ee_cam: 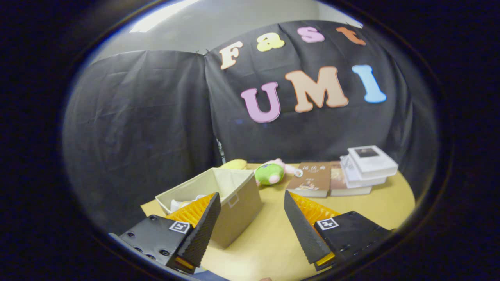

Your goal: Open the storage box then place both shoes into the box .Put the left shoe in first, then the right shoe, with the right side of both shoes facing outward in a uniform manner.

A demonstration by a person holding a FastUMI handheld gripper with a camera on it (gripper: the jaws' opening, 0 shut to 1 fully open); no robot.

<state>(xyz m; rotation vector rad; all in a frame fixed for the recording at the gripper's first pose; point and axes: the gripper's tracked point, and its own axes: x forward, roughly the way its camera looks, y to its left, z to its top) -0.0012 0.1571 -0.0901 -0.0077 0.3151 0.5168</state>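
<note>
Gripper view shows the storage box (230, 195) sitting open near the counter's (269, 242) left edge, just ahead of the left finger, with something pale inside. Fingers (252, 228) are spread wide and hold nothing; a green plush toy (269, 173) and books (340, 175) lie toward the far right.
</note>
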